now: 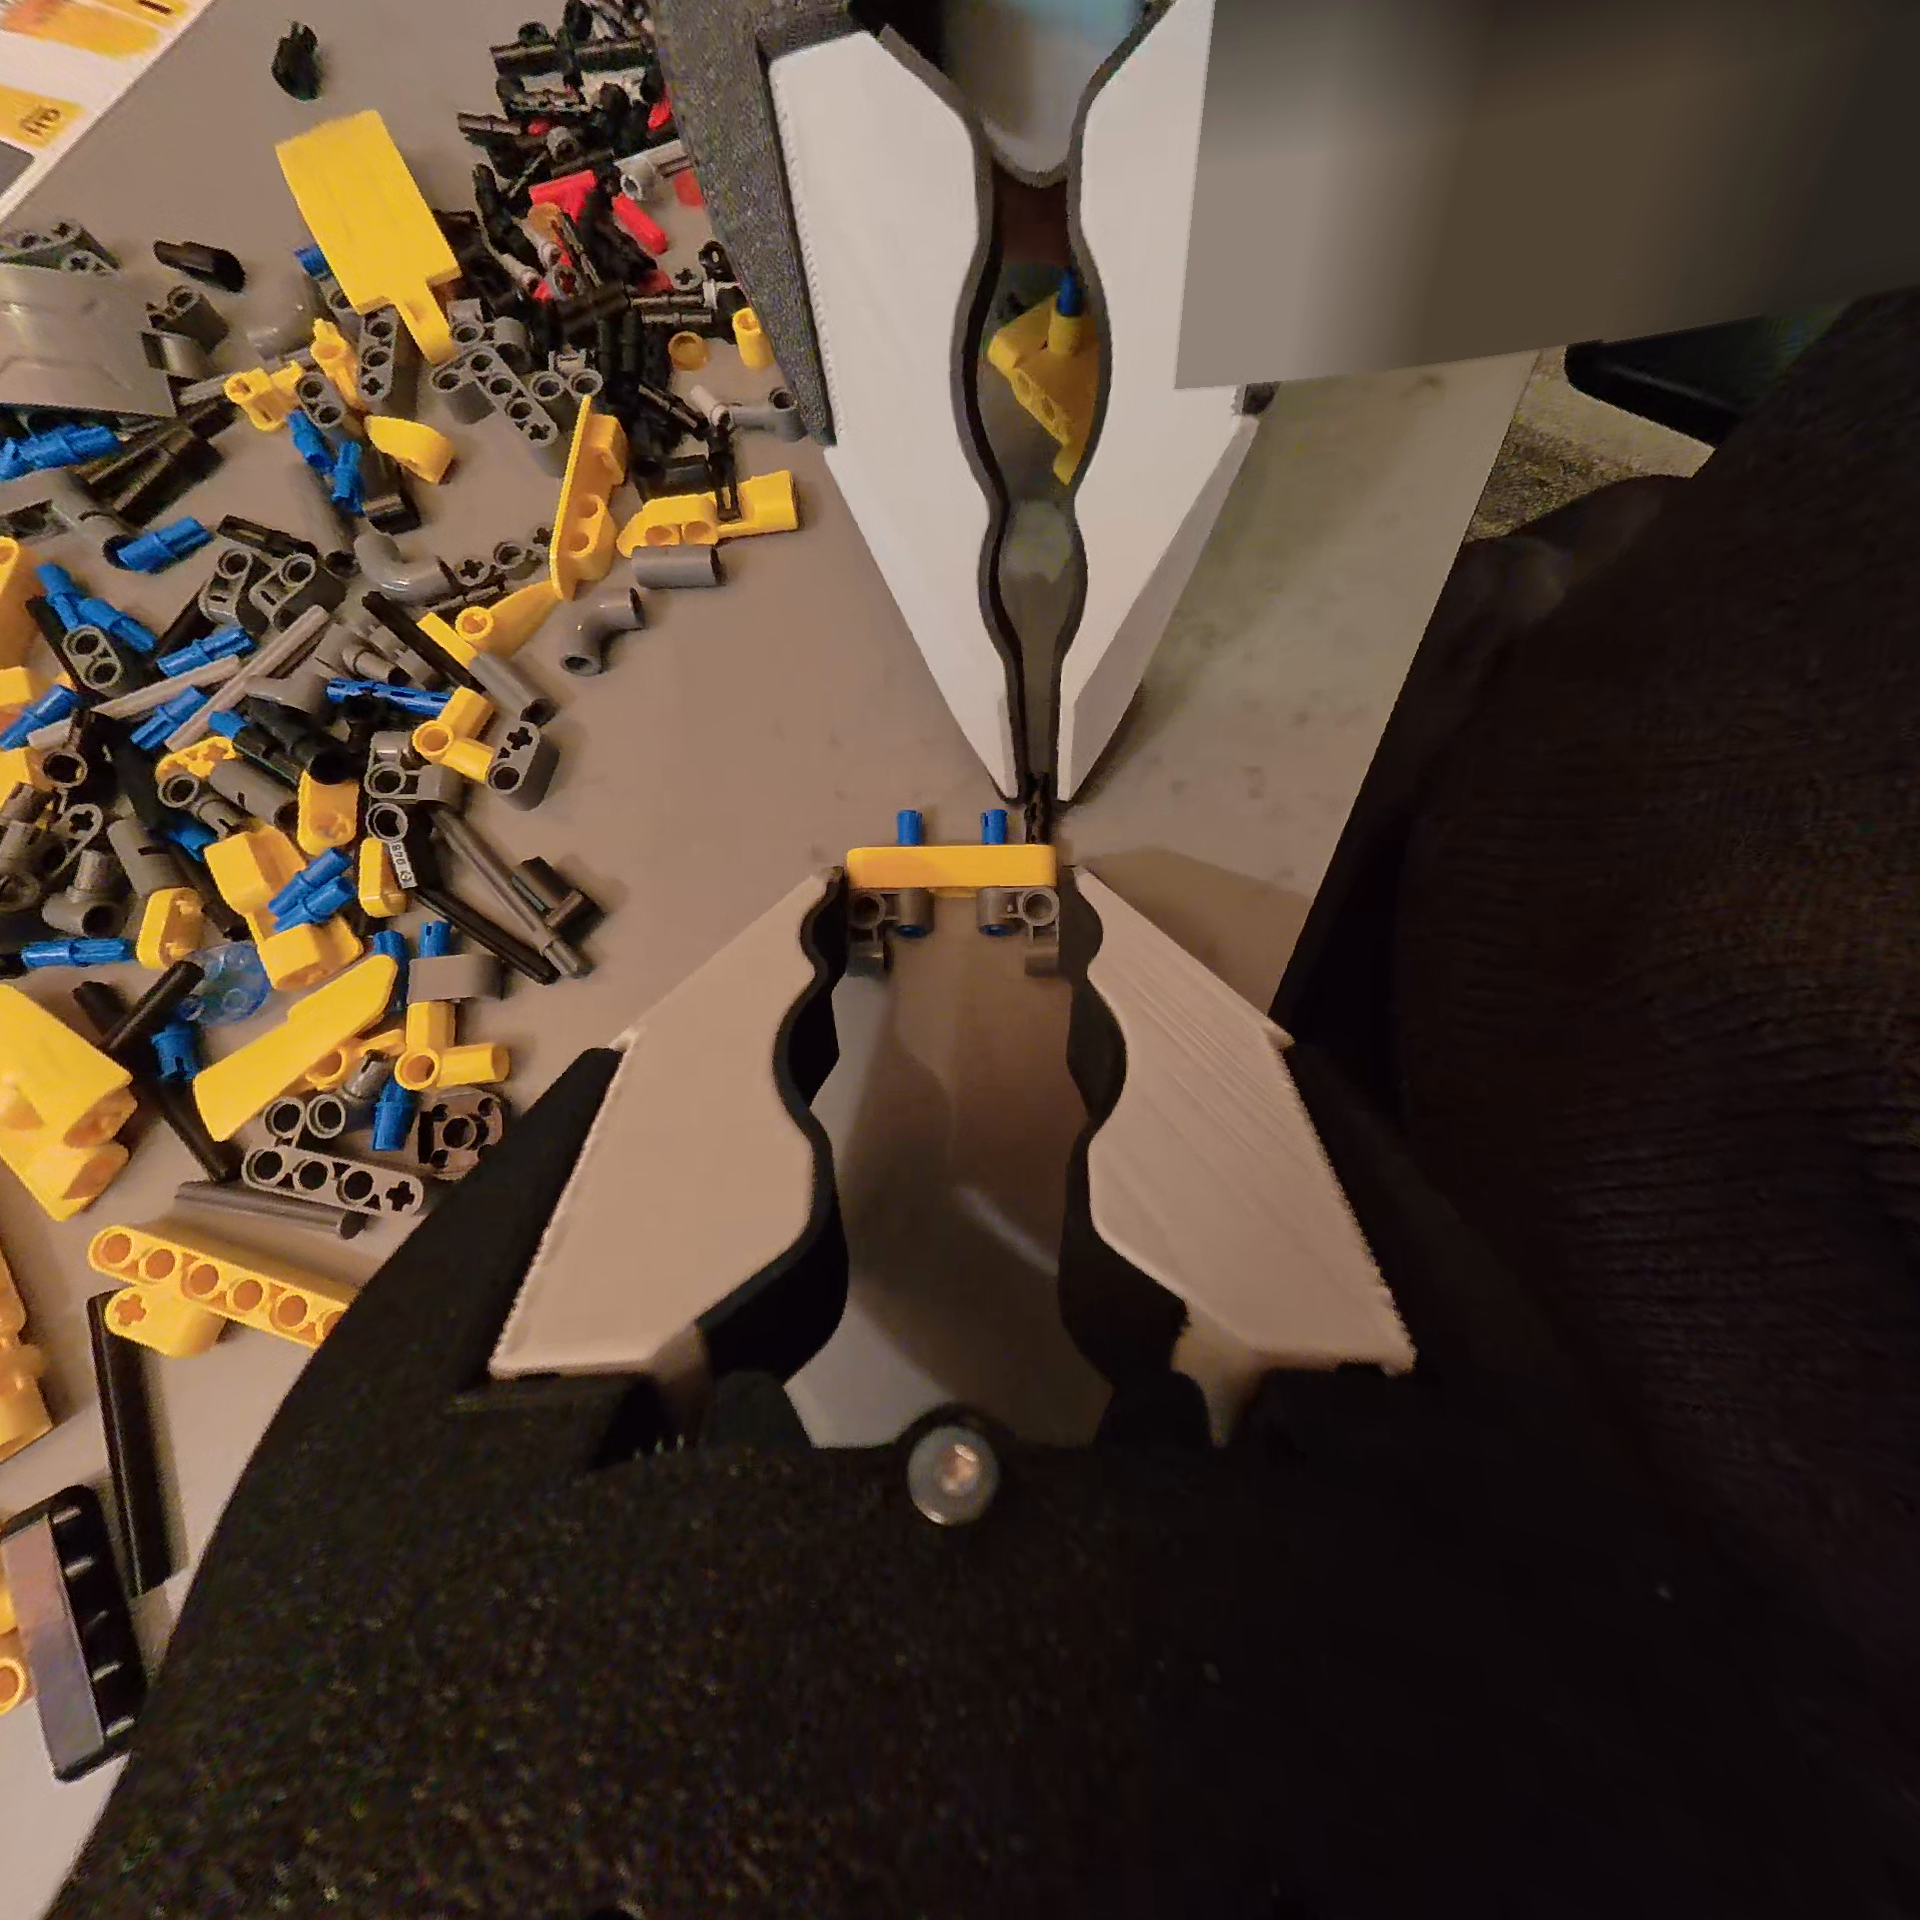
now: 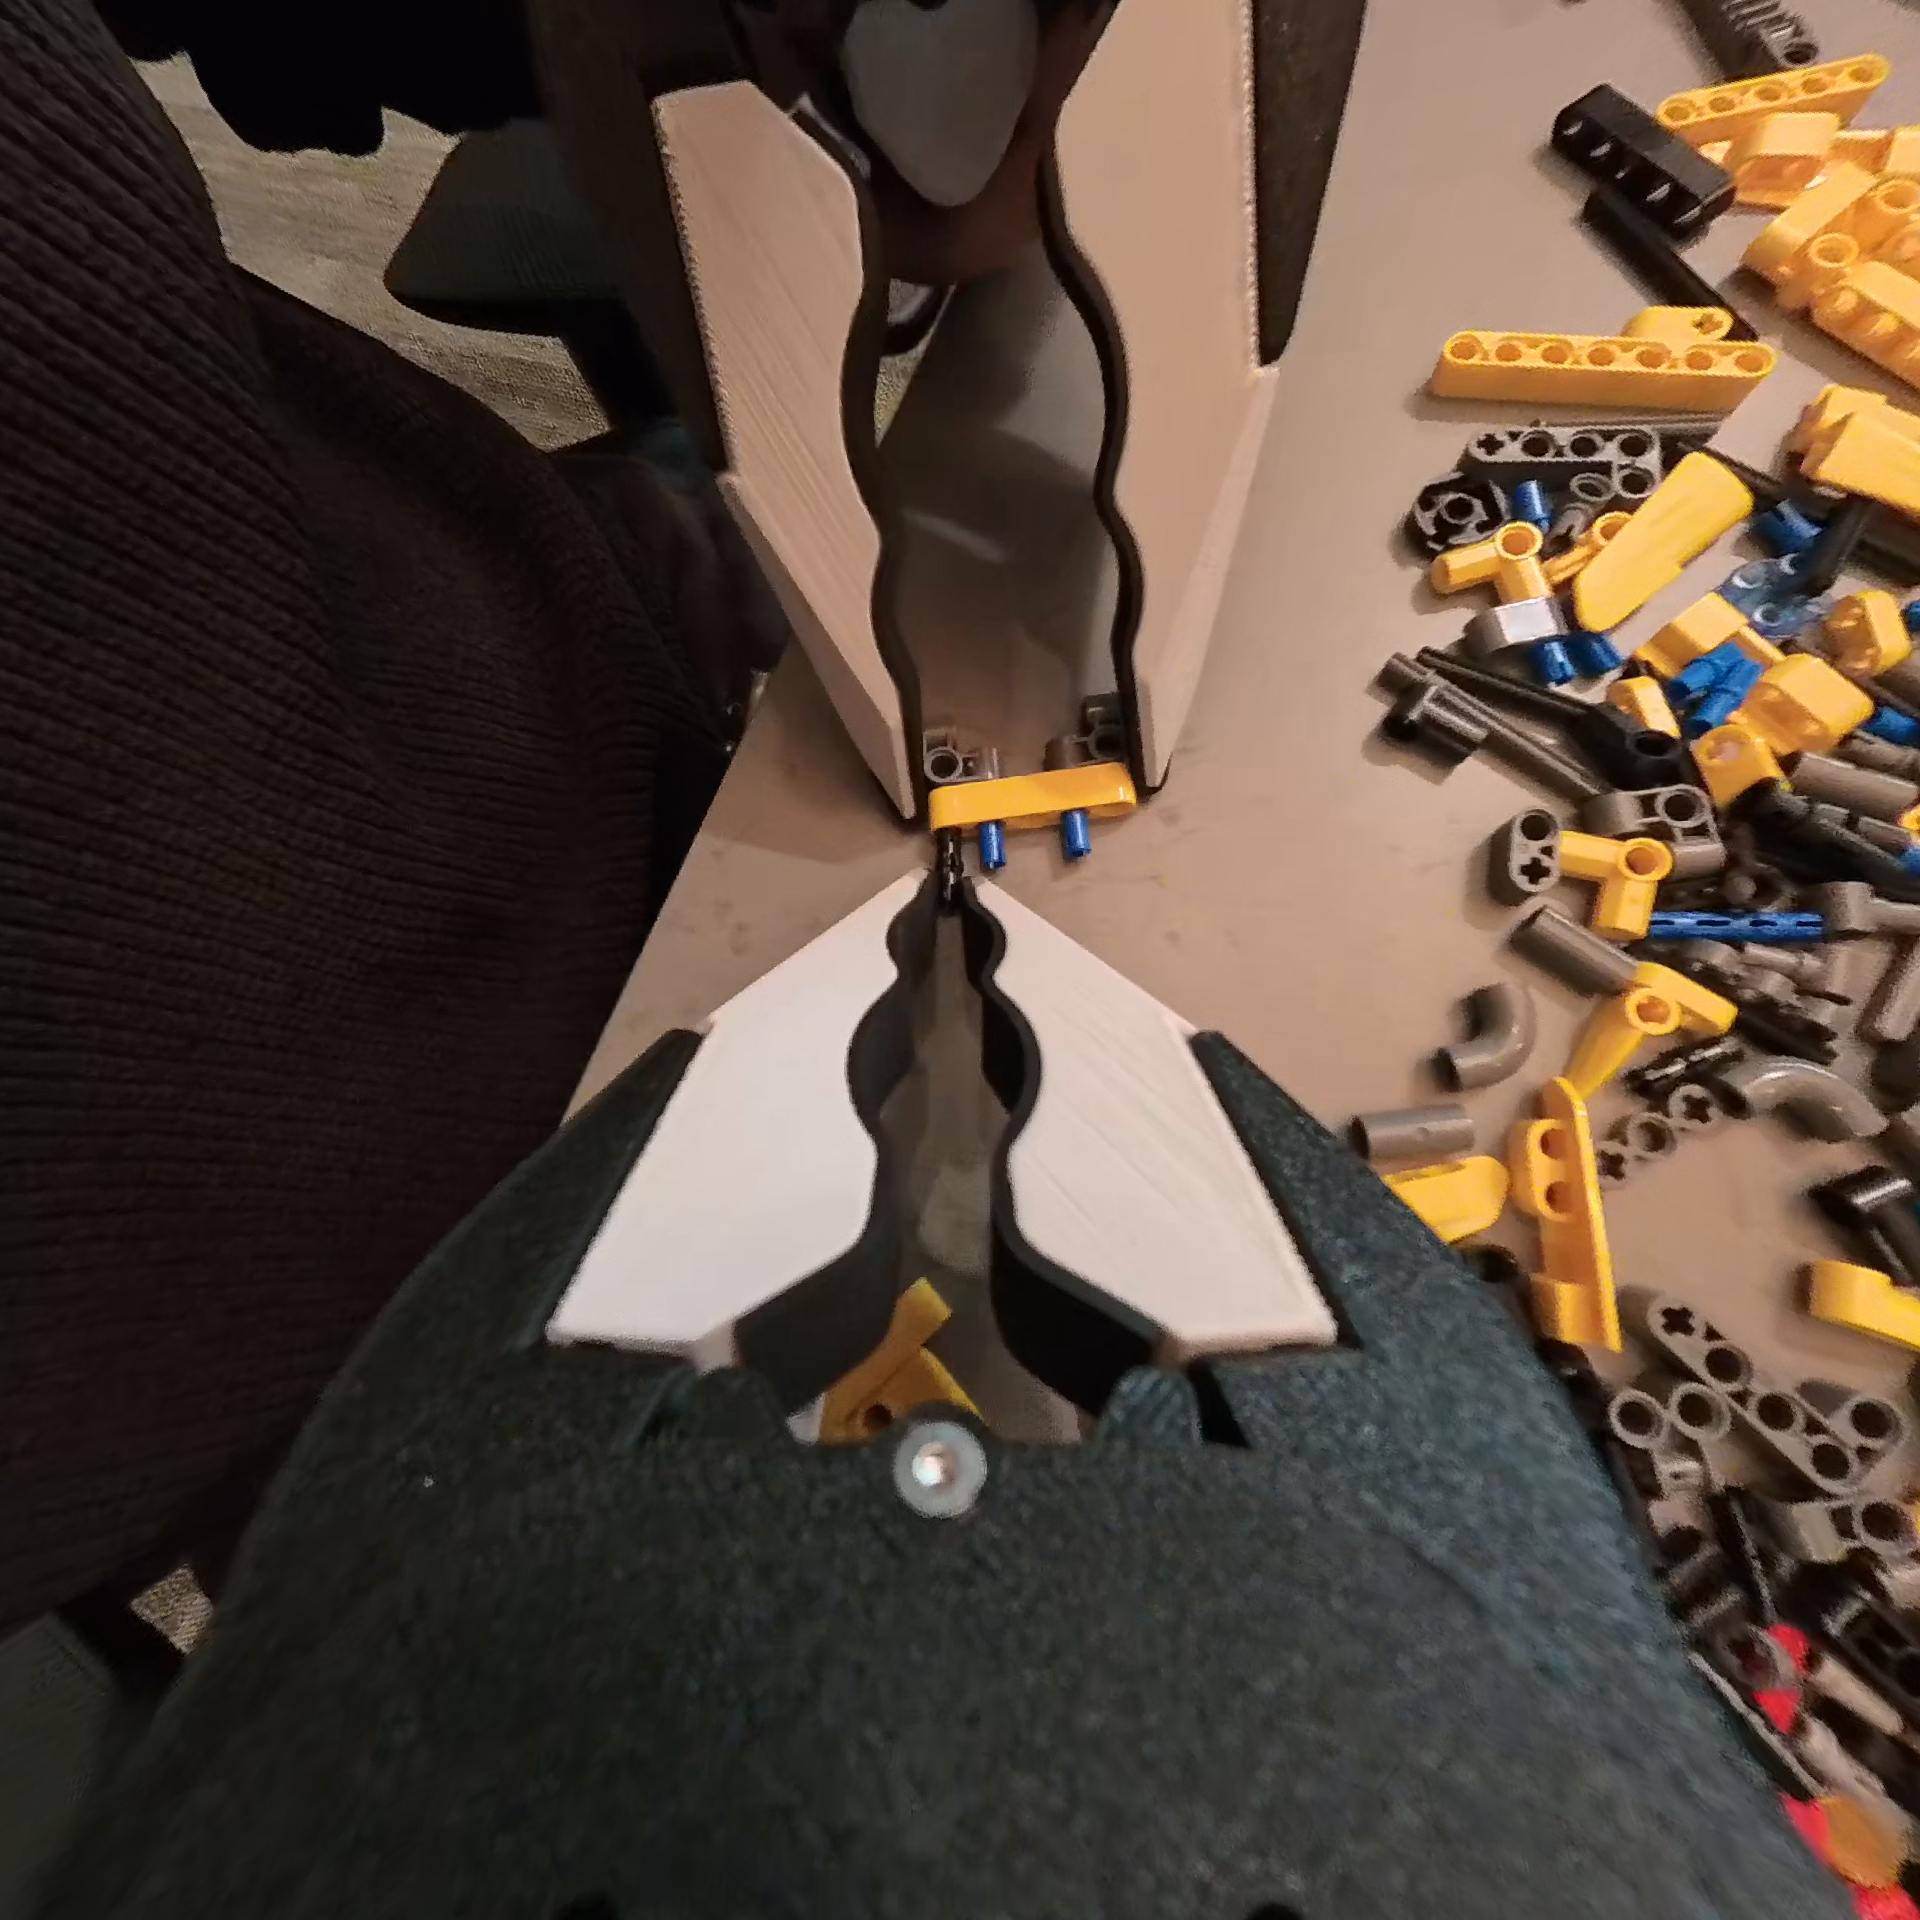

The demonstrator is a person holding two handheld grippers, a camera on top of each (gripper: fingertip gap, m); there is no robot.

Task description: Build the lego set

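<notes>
My left gripper [image 1: 953, 883] is shut on a small assembly: a yellow beam [image 1: 951, 862] with two blue pins [image 1: 911, 826] on its far side and two grey connectors [image 1: 878, 920] on its near side. It holds the beam by its two ends, just above the grey table. My right gripper [image 1: 1036, 784] faces it, shut on a small black pin [image 1: 1036, 812] whose tip meets the beam's right end. In the right wrist view, my right gripper [image 2: 948, 883] pinches the black pin [image 2: 949, 868] against the end of the beam [image 2: 1029, 798], which the left gripper [image 2: 1031, 795] holds.
A dense pile of loose yellow, grey, black and blue building parts [image 1: 312, 727] covers the table on one side, and it also shows in the right wrist view [image 2: 1662, 748]. A person's dark knit garment [image 1: 1610, 987] lies along the table's other edge. A yellow part [image 2: 894, 1371] lies under my right gripper. The grippers are tip to tip, or close to it.
</notes>
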